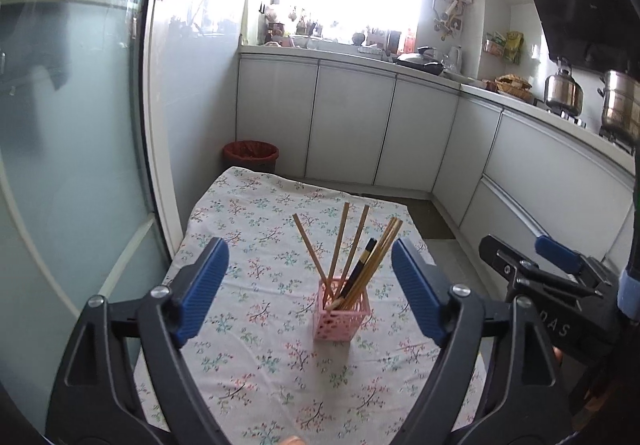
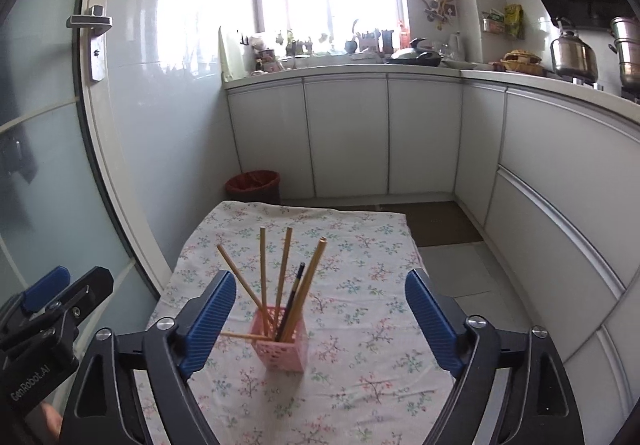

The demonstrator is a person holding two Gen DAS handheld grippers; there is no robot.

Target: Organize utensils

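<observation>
With all chopsticks standing in the pink holder at mid-tabletop, sorting is looking complete; left tongs and right tongs are gaping wide, gripping nothing, and no loose utensil is showing.

Chopsticks in holder, mid-table; bin behind table, before cabinets.

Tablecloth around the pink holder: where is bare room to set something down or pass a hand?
The floral tablecloth is bare on every side of the pink holder: a wide strip toward the red bin, both side margins, and the near stretch. Only the middle is crowded, where the chopsticks fan upward and one sticks out sideways, low, toward the glass door.
</observation>
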